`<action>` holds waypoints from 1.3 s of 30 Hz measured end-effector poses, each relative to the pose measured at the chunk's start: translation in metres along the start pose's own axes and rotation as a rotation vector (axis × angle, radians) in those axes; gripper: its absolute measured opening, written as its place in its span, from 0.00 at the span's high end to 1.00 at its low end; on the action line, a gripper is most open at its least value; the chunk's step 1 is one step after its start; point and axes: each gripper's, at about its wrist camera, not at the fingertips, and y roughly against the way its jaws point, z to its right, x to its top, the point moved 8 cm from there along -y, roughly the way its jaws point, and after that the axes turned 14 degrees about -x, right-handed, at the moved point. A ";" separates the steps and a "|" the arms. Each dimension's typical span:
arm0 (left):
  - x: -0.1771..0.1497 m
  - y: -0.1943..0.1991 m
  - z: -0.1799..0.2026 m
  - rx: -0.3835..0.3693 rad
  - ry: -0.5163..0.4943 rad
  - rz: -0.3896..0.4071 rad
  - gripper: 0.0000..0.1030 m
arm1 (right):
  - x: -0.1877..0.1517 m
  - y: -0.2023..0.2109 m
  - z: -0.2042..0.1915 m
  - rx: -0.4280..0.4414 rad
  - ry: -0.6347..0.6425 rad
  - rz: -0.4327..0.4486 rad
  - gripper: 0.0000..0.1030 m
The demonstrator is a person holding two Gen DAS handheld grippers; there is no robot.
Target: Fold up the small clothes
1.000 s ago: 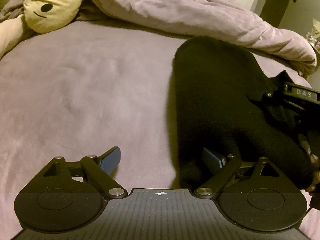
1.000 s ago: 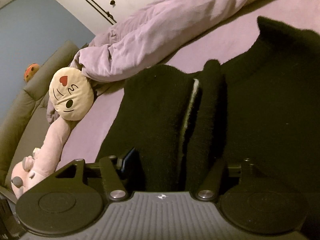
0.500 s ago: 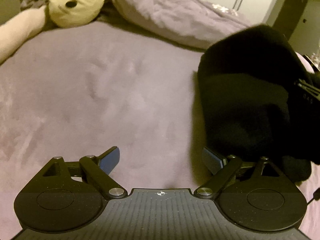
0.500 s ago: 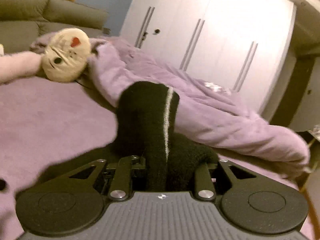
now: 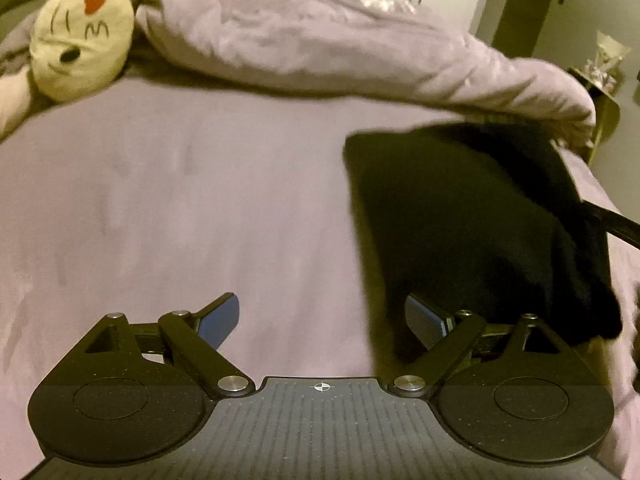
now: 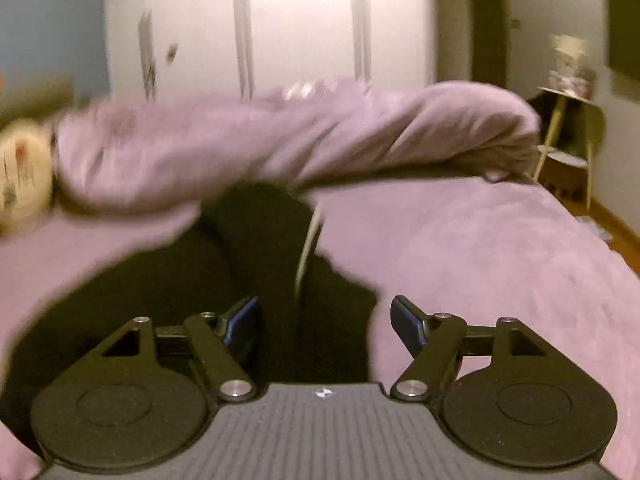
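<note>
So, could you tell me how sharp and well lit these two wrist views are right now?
Left wrist view: dim, warm light; the left gripper is crisp, the black garment is nearly featureless with a slightly smeared edge. Right wrist view: heavy motion blur over the purple duvet and plush toy, glare washes out the wardrobe doors, yet the right gripper stays sharp.

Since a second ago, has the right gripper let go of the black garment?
Yes. The right gripper now stands open, the black garment lying loose between its fingers before the purple duvet.

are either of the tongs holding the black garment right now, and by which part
Nothing is held. The left tongs and right tongs are both open; the black garment lies on the bed, between the right tongs' fingers, ungripped.
</note>
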 end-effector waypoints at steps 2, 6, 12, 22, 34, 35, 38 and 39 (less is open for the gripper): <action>0.014 -0.004 0.009 -0.012 -0.004 0.019 0.09 | 0.003 0.020 0.009 0.035 -0.060 0.025 0.29; 0.038 -0.019 0.043 -0.054 -0.070 0.054 0.07 | 0.003 0.047 -0.001 0.127 -0.096 0.076 0.43; 0.028 -0.077 0.083 -0.101 -0.169 -0.071 0.06 | -0.027 0.022 -0.034 0.263 -0.063 -0.044 0.62; -0.036 -0.104 0.033 -0.171 -0.039 -0.163 0.02 | -0.067 -0.030 -0.025 0.117 0.110 -0.087 0.70; 0.033 -0.052 0.032 -0.190 -0.088 0.037 0.03 | -0.006 0.002 -0.025 0.145 0.000 -0.015 0.54; 0.039 -0.057 0.031 -0.184 -0.078 0.038 0.03 | 0.001 -0.002 -0.030 0.138 0.003 -0.004 0.54; 0.047 -0.077 0.020 -0.158 -0.016 0.007 0.03 | 0.021 -0.019 -0.037 0.137 0.002 0.021 0.55; 0.047 -0.084 0.017 -0.153 0.003 -0.013 0.02 | 0.022 -0.030 -0.039 0.132 0.005 0.010 0.55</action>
